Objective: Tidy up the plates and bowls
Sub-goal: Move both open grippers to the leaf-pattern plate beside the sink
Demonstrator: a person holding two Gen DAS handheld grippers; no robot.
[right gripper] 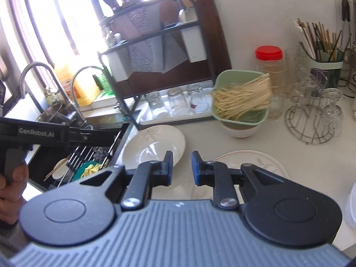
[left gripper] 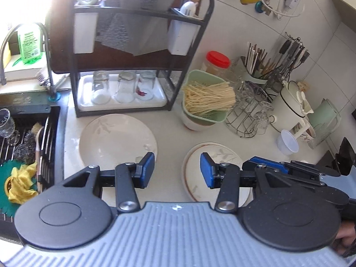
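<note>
Kitchen counter (left gripper: 169, 131) is holding two plates; we are approaching with both grippers (left gripper: 177, 170) (right gripper: 182, 168) released and empty, next grasping the deep plate (left gripper: 118, 138).

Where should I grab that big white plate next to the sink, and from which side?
Grip the white plate by its raised rim, on the near edge facing the left hand-held gripper. It lies flat on the counter, so only the thin lip fits between the pads; the rack crowds its far side.

Deep white leaf-print plate (left gripper: 118, 140) is laid flat on counter beside sink. Brown-rimmed plate stack (left gripper: 213, 155) is set right of it, apart. White bowl (left gripper: 193, 123) is seated under green strainer.
</note>
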